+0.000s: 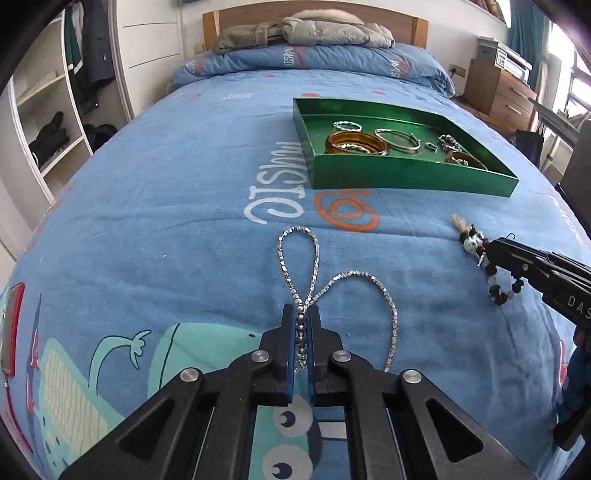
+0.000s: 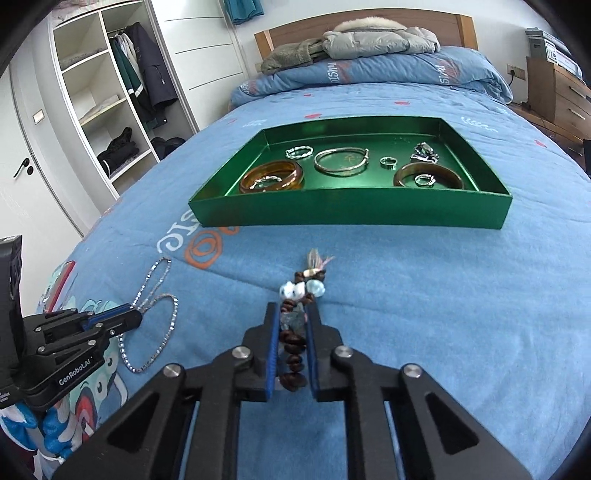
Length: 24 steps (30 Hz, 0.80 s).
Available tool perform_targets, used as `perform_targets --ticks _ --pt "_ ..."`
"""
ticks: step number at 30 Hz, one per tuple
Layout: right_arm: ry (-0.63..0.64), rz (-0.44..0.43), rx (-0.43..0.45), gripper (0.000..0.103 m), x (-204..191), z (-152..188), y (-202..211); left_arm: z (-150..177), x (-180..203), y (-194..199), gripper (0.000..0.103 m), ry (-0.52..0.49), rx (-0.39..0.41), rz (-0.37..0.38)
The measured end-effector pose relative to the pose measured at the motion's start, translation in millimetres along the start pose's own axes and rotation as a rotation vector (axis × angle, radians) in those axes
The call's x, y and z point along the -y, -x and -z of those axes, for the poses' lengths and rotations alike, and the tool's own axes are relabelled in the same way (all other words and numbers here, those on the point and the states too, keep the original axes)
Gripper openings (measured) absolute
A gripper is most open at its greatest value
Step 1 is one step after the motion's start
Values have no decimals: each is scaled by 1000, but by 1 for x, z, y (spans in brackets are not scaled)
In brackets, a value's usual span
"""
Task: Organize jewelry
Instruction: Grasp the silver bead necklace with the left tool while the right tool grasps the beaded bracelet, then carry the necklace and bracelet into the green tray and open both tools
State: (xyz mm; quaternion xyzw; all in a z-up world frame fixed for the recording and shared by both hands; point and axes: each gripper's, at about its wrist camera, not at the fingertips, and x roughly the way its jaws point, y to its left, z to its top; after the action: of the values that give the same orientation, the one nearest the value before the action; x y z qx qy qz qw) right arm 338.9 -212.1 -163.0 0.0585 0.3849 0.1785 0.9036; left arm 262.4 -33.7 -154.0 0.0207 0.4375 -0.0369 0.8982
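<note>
My left gripper [image 1: 302,314] is shut on a silver chain necklace [image 1: 314,254] whose loops lie on the blue bedspread; it also shows in the right wrist view [image 2: 162,295]. My right gripper [image 2: 292,314] is shut on a brown beaded bracelet [image 2: 295,343] with pale beads and a tassel at its tip, also seen in the left wrist view [image 1: 476,243]. A green tray [image 2: 351,212] lies farther up the bed, holding amber bangles [image 2: 273,177], silver bangles and rings.
The left gripper [image 2: 125,319] sits at the left in the right wrist view; the right gripper [image 1: 495,251] at the right in the left one. Folded quilt and coats lie by the headboard [image 1: 314,33]. A wardrobe [image 2: 110,110] stands left, a wooden dresser [image 1: 495,88] right.
</note>
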Motion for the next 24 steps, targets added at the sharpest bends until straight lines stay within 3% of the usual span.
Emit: perform_targets --ticks 15,24 --pt "16 15 133 12 12 0 99 -36 49 70 5 -61 118 84" --pt "56 52 176 12 32 -48 99 -126 77 73 5 -59 201 187"
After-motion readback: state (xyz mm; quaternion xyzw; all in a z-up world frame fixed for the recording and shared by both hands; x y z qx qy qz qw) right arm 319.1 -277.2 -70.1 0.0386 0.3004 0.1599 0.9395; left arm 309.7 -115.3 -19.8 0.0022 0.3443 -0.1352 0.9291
